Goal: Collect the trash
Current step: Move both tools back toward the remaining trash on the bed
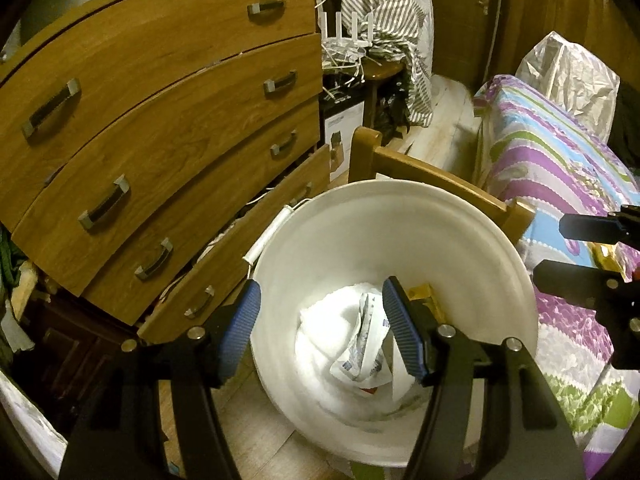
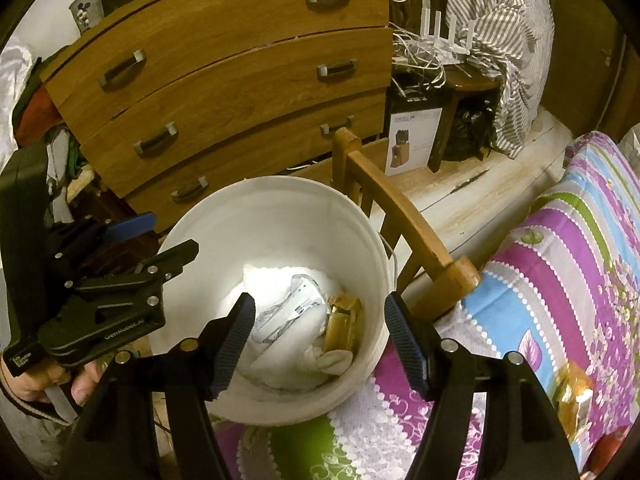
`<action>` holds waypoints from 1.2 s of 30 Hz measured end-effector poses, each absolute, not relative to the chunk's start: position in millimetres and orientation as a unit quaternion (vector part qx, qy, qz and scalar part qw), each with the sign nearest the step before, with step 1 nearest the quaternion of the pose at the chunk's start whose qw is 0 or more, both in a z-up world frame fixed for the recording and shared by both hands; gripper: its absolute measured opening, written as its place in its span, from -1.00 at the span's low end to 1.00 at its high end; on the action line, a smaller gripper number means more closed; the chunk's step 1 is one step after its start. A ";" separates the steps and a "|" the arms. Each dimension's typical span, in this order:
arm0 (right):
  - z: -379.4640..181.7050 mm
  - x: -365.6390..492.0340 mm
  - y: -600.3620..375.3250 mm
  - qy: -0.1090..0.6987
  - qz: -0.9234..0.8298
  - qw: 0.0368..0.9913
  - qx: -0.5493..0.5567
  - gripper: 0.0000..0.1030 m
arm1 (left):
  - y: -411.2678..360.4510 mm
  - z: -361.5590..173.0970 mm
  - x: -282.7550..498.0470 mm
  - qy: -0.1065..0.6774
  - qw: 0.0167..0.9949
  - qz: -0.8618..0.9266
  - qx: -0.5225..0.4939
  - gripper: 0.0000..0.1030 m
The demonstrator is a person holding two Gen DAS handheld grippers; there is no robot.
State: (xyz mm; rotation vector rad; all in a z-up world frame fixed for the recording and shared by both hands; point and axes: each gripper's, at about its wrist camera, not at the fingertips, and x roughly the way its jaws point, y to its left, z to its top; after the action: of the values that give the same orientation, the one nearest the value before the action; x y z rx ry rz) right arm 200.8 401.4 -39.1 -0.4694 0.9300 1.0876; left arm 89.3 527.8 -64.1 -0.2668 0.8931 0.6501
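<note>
1. At lower left of the right wrist view, we see a hand (image 2: 28,384) carrying the left gripper (image 2: 160,236); its jaws stand spread over the bucket's left rim with nothing between them.
2. Lower centre in both views sits the white bucket (image 1: 400,216), on the floor between the drawers (image 1: 160,120) and the bed (image 1: 560,184). It already holds the collected trash: soft white tissue (image 1: 320,344), a crumpled printed wrapper (image 1: 364,352) and a gold wrapper (image 2: 342,324) against the right wall.
3. Just below that in the right wrist view, the right gripper (image 2: 320,334) hangs above the bucket mouth, jaws spread, pinching nothing.
4. At lower right of the same view, another gold wrapper (image 2: 574,394) lies on the bed cover. We judge it the likely next piece: very light, thin, crinkly and a bit slippery, so it should crush rather than resist. We would pinch a raised fold near its middle, not a flat edge, taking care not to catch the soft cover beneath.
5. Hard to make out: the wrapper is partly hidden behind the right finger (image 2: 404,348), and a red object at the bottom right corner is too cut off to name. The bucket's bottom is buried under tissue, and glare washes out its contents.
</note>
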 end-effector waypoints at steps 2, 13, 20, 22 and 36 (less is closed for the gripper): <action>-36.2 194.6 391.6 0.413 0.496 0.734 -0.209 0.33 | 520.6 -62.7 83.3 0.419 0.845 0.308 -0.124 0.18; -6.5 150.3 273.8 0.341 0.498 0.784 -0.145 0.41 | 460.3 -35.5 58.1 0.375 0.875 0.285 -0.116 0.18; -18.4 132.5 110.4 0.299 0.436 0.847 -0.063 0.58 | 369.4 -34.2 92.4 0.374 0.904 0.191 -0.077 0.26; -32.5 131.9 55.2 0.307 0.403 0.861 -0.043 0.59 | 340.4 -40.4 105.6 0.381 0.908 0.163 -0.067 0.26; -139.1 123.9 -211.8 0.365 0.204 0.908 0.031 0.60 | 115.2 -133.1 204.9 0.461 0.886 -0.037 -0.031 0.26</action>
State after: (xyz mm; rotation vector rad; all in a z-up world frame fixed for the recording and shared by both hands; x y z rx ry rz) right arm 123.9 -211.8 -139.1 0.0636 0.7540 0.4205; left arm 204.9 115.2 -133.1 -0.0636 0.9577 -0.0764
